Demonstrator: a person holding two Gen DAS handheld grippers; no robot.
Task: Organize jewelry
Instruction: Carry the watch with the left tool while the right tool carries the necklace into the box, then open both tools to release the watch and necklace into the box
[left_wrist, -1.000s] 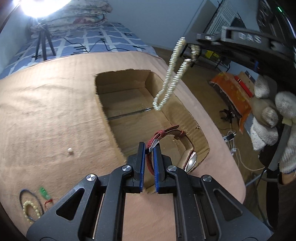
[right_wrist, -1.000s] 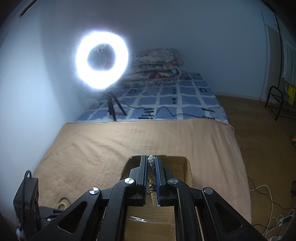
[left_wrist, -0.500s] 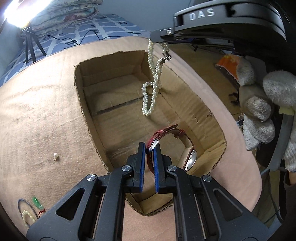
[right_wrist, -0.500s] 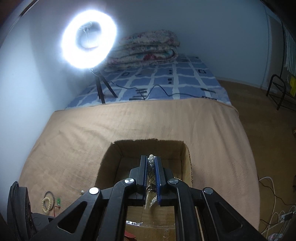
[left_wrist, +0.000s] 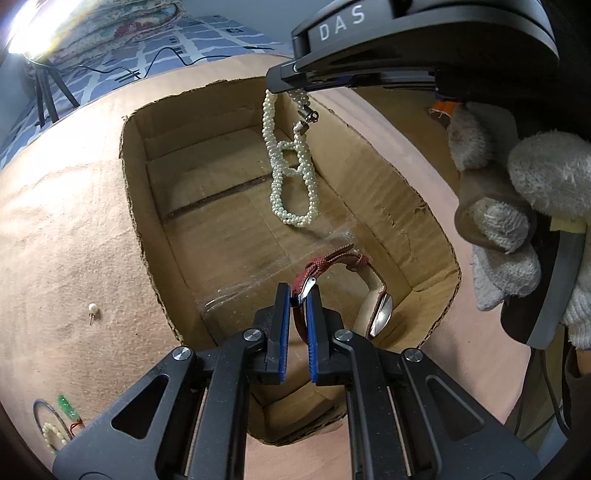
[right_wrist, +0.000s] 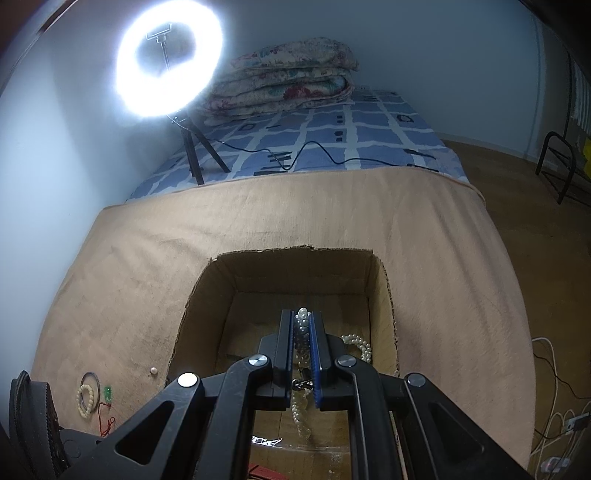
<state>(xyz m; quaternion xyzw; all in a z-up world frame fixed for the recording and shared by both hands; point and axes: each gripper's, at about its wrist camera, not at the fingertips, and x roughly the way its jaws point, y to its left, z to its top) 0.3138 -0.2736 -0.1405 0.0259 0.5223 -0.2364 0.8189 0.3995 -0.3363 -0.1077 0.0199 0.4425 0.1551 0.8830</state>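
An open cardboard box (left_wrist: 144, 236) (right_wrist: 384, 295) sits sunk into a tan cloth. My left gripper (left_wrist: 298, 295) is shut on the red strap of a wristwatch (left_wrist: 332, 266); the watch's silver case hangs over the box's near right corner. My right gripper (right_wrist: 303, 325) is shut on a white pearl necklace (right_wrist: 301, 410). In the left wrist view that necklace (left_wrist: 291, 184) dangles in twisted loops from the right gripper (left_wrist: 288, 86) above the box's inside. A gloved hand (left_wrist: 517, 206) holds the right tool.
On the tan cloth (right_wrist: 332, 221) left of the box lie a pearl stud earring (left_wrist: 92, 308), a bead bracelet (right_wrist: 84, 400), a dark ring bangle (right_wrist: 92, 384) and a green charm (right_wrist: 107, 393). A ring light on a tripod (right_wrist: 168, 62) and folded quilts (right_wrist: 288, 81) stand behind on the bed.
Both grippers have sunk toward the box. The pearl necklace now hangs lower, inside the box opening, and the watch is down over the box's near corner.
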